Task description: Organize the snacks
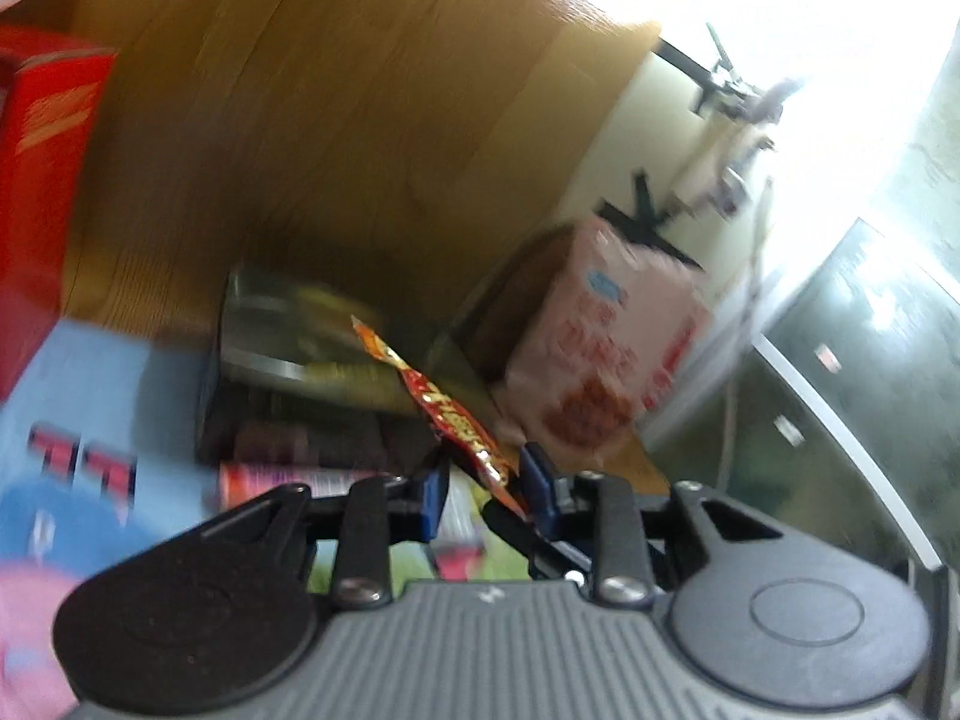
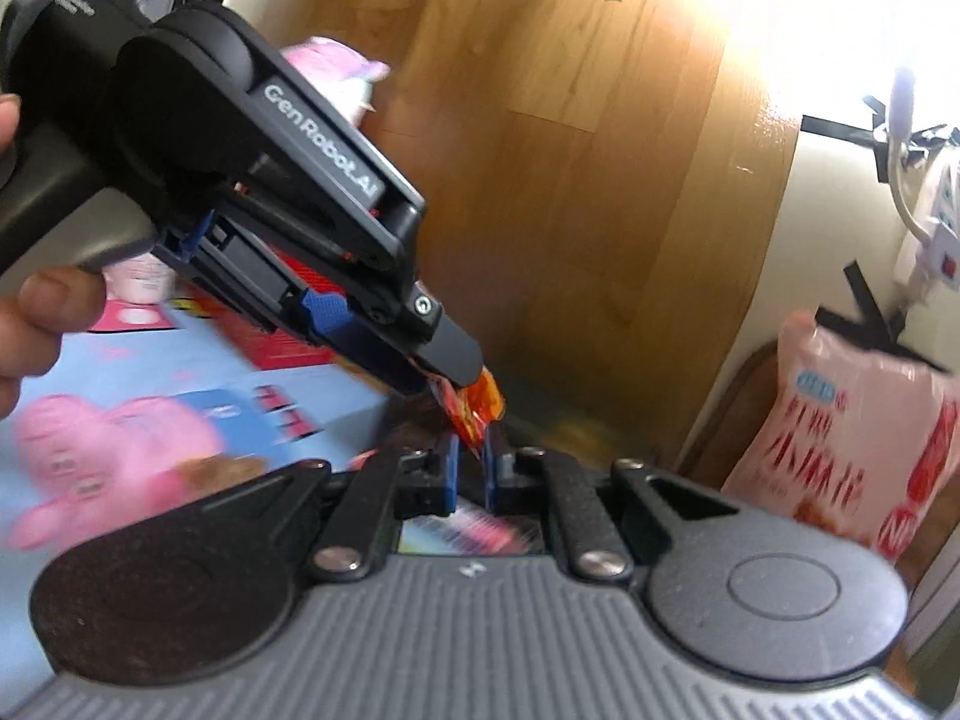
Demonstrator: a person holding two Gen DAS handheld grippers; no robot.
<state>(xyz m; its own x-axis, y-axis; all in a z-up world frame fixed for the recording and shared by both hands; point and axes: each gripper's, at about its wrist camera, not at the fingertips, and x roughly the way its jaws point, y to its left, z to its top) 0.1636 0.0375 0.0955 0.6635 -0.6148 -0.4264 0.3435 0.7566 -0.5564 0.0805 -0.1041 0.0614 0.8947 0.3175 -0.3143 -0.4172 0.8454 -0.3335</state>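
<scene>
A red-orange snack packet (image 1: 444, 408) runs slantwise away from my left gripper (image 1: 487, 489), which is shut on its near end, the foil lying against the right blue pad (image 1: 540, 480). In the right wrist view the left gripper (image 2: 453, 369) reaches in from the upper left and pinches the top of the same packet (image 2: 477, 411). Just below it, my right gripper (image 2: 470, 468) is shut on the packet's lower end, blue pads close together. Both views are motion-blurred.
A pink snack bag (image 1: 600, 348) (image 2: 852, 432) leans at the right by a cream wall. A blue box with a pink cartoon (image 1: 90, 420) (image 2: 120, 438) and a red box (image 1: 42, 180) lie left. A metal container (image 1: 282, 324) sits ahead. A hand (image 2: 24, 300) holds the left gripper.
</scene>
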